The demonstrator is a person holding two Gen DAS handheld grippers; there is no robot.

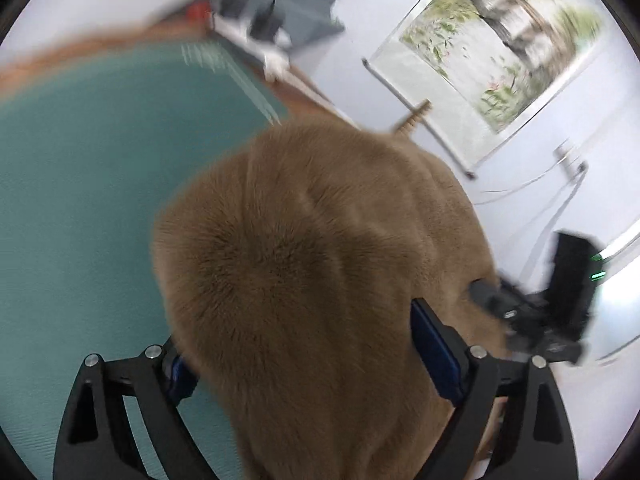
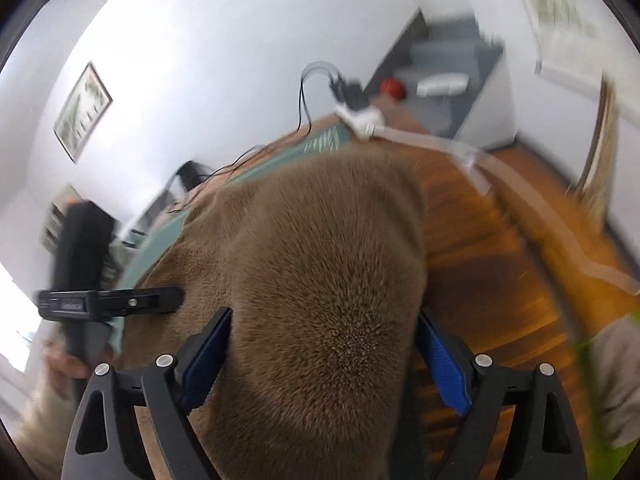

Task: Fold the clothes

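Garment: a brown fleece [image 1: 304,280], bunched between both grippers, over the green mat [image 1: 80,184] on the worktop.
Left gripper [image 1: 304,364]: jaws spread, fleece filling the gap.
Right gripper [image 2: 324,356]: jaws spread around the fleece.

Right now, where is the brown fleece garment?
The brown fleece garment fills the centre of both wrist views, bunched between the fingers of each gripper, over the green mat; the wooden floor is on its right.
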